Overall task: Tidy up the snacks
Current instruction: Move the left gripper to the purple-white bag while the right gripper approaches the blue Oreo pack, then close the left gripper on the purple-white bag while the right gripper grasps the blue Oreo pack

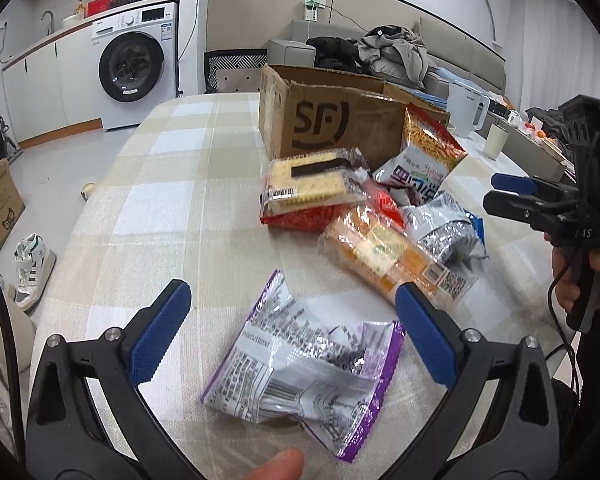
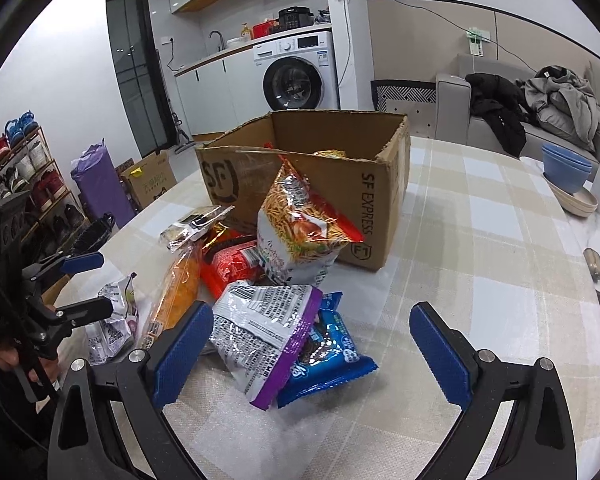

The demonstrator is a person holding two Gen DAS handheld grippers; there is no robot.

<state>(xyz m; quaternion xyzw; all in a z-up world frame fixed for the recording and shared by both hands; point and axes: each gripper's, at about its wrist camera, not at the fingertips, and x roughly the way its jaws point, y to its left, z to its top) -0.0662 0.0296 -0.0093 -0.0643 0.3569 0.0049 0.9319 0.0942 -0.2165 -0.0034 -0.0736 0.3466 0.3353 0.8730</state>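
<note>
Nearest, the left gripper (image 1: 294, 336) hangs with jaws spread wide and empty over a crumpled purple-edged packet (image 1: 300, 364) lying alone on the surface, well short of the cardboard box (image 1: 332, 120). The right gripper (image 2: 310, 350), jaws equally wide and empty, straddles another purple-trimmed packet (image 2: 266, 336) lying atop a blue one (image 2: 328, 354) in the pile before the box. This looks like the pick-up step: next, close on a packet, then carry it boxward.

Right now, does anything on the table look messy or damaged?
Yes. The snacks lie heaped beside the box, and one purple bag sits crumpled apart from them. The box's rim is torn and ragged.
</note>
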